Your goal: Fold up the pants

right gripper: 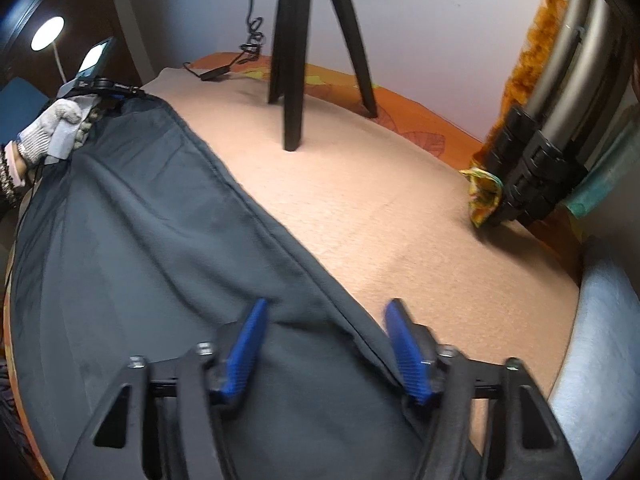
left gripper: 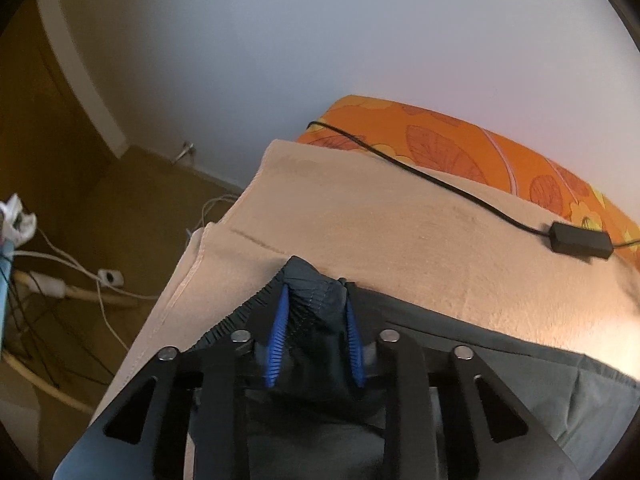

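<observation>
- Left claw (left gripper: 316, 336): jaws drawn in on a bunched, ribbed corner of the pants (left gripper: 520, 364), likely waistband or cuff; cloth gripped between the blue pads (left gripper: 277, 344).
- Right claw (right gripper: 326, 344): about half open, straddling the far seam edge of the pants (right gripper: 160, 240); pads do not yet press the cloth.
- Pants lie flat along the near side of the beige blanket (right gripper: 380, 208) on the bed.
- Gloved hand (right gripper: 52, 128) at far left.
- Judgement: light, soft, limp fabric; will sag and slip. Take hold at seamed edges and corners.
- Tripod (right gripper: 296, 60) stands beyond.
</observation>
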Motion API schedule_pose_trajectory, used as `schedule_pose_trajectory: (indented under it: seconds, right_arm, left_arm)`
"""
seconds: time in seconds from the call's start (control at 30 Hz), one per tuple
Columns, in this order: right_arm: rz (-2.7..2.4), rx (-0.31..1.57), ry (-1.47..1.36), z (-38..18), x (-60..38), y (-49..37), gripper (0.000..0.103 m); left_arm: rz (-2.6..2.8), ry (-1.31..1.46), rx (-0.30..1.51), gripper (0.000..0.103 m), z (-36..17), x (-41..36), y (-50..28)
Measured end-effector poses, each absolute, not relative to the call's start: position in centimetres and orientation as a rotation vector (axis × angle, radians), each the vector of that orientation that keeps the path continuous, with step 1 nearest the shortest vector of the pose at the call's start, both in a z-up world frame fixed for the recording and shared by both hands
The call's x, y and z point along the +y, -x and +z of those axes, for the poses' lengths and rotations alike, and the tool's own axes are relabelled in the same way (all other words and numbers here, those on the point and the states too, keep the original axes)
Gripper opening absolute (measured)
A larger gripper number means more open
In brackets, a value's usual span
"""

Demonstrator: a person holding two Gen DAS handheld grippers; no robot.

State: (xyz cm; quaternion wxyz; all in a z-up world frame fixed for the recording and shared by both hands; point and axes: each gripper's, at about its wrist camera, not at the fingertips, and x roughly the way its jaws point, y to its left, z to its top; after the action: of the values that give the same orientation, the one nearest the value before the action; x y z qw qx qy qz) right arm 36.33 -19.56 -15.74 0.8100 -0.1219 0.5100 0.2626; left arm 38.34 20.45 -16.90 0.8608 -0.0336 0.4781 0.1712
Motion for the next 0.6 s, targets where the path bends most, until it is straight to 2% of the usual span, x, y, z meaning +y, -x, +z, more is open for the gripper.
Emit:
schedule_pose_trajectory:
  seconds: [0.07,0.1,0.13,0.17,0.27,0.6]
  right_arm:
    - [0.563,1.096,0.256,-15.6,-19.3,-36.1,0.024]
    - [0.555,1.098,0.258,-15.6,-19.2,-36.0,0.02]
    - [0.548,1.098,0.266,-15.4,-19.3,-35.8,0.009]
    - [0.546,1.096,0.267,-15.2,-19.4,-35.7,0.003]
    - [0.545,1.066,0.242,-13.9,-19.8,-34.5,0.0]
    - [0.538,0.916,0.221,-6.6,-19.7,-28.6,0.0]
  left_arm:
    - [0.353,0.083,0.99,0.018,-16.8,20.6,-38.1]
    - [0.35,0.105,0.983,0.017,-16.8,20.8,-37.9]
    - [0.347,0.13,0.972,0.016,-16.5,21.1,-37.6]
    - [0.337,0.154,0.959,0.013,-16.3,21.3,-37.3]
    - [0.318,0.176,0.923,0.012,-15.2,21.7,-36.5]
    - [0.245,0.25,0.805,0.009,-10.2,23.7,-31.8]
